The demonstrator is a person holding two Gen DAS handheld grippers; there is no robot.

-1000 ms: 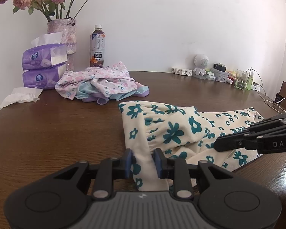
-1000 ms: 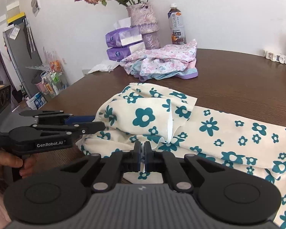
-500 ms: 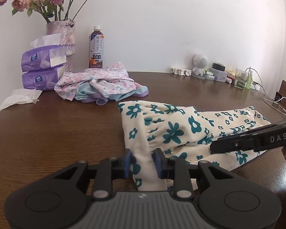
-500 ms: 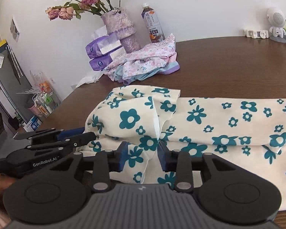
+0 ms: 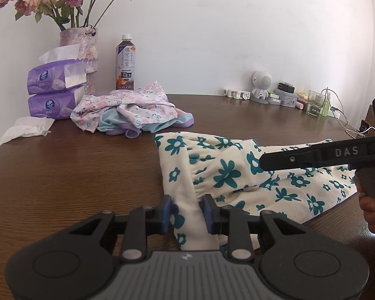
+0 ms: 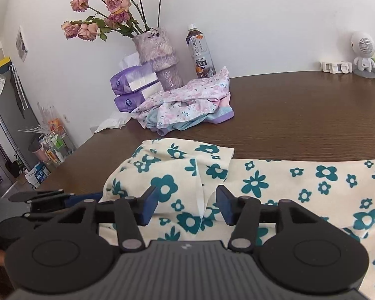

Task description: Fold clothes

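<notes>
A cream garment with teal flowers lies on the brown table, its left end folded over on itself. My left gripper sits at the near left edge of the garment. Its fingers stand apart, and a strip of the cloth runs between them. My right gripper hovers wide open over the folded part, with the cloth lying loose below its fingers. In the left wrist view the right gripper reaches in from the right above the garment, held by a hand. The left gripper shows low at the left in the right wrist view.
A heap of pink and blue clothes lies further back. Behind it stand a vase of roses, two purple tissue packs and a tea bottle. A crumpled tissue lies at the left edge. Small items and cables line the back right.
My right gripper was shut on a fold of the flowered garment; it has let go and opened wide, and the cloth has settled. The left gripper has stayed put.
</notes>
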